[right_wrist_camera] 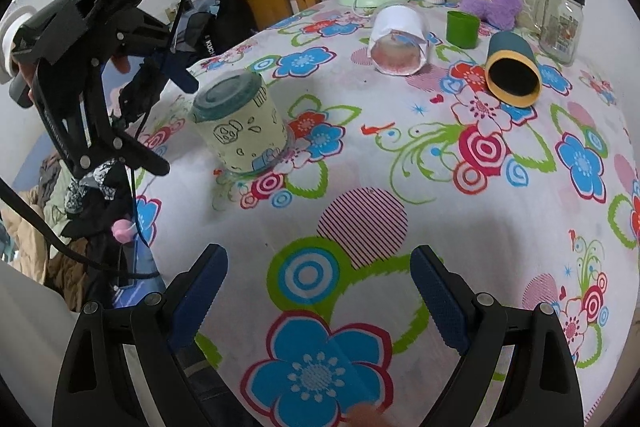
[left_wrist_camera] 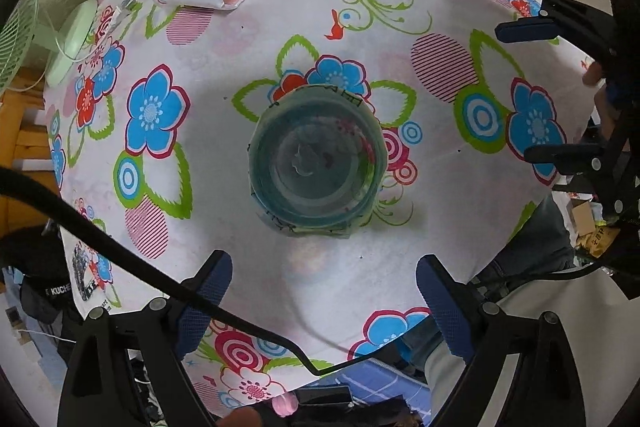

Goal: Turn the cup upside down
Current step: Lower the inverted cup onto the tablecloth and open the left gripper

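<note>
The cup stood on the worktop near its left edge, a clear cup with a pale printed sleeve. In the right wrist view its narrower teal end faced up and the wider end sat on the cloth, so it looked already turned mouth-down, though the clear wall made that hard to be sure of. From above, the left wrist view showed concentric rings of the cup and nothing gripping it.

The left hand-held gripper hovered over the cup with its jaws spread wide and empty. The right hand-held gripper was likewise spread and empty, well apart from the cup, over bare cloth.

By my reading the flip was done and the cup released; only pulling the hands clear seemed left.
</note>
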`<action>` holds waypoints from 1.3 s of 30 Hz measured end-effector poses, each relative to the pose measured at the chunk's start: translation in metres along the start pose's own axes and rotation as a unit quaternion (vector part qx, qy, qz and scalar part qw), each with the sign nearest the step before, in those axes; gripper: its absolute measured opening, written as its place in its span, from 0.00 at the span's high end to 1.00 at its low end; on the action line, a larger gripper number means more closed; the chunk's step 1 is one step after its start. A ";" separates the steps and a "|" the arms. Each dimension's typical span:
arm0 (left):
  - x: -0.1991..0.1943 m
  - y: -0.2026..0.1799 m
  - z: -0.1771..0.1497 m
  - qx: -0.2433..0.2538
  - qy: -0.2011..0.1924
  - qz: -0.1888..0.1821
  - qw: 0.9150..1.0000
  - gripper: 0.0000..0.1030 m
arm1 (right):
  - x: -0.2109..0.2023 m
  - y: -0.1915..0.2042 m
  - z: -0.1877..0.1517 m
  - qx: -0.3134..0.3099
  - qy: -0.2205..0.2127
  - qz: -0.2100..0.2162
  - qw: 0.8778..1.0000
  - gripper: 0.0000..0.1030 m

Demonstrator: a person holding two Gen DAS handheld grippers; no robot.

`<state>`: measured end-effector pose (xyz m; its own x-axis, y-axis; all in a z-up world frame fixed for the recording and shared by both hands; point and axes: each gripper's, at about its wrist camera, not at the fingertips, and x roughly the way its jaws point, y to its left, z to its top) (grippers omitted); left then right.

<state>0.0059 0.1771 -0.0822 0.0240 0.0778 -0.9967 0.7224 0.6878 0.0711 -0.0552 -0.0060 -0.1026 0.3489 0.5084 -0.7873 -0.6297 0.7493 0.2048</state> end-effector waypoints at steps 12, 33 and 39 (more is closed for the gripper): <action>-0.017 0.016 -0.027 -0.052 -0.084 -0.040 0.994 0.08 | 0.000 0.029 0.023 -0.022 -0.008 -0.037 0.999 0.09; -0.023 0.036 -0.063 -0.130 -0.183 -0.084 0.971 0.08 | -0.007 0.060 0.044 -0.009 -0.023 -0.065 0.998 0.09; -0.026 0.035 -0.069 -0.142 -0.227 -0.075 0.961 0.08 | -0.010 0.062 0.046 -0.001 -0.035 -0.089 0.995 0.09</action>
<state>-0.0168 0.2486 -0.0513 0.2793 -0.3155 -0.9069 0.5256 0.8407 -0.1306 -0.0658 0.0553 -0.0554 0.5017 0.3962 -0.7690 -0.5559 0.8288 0.0643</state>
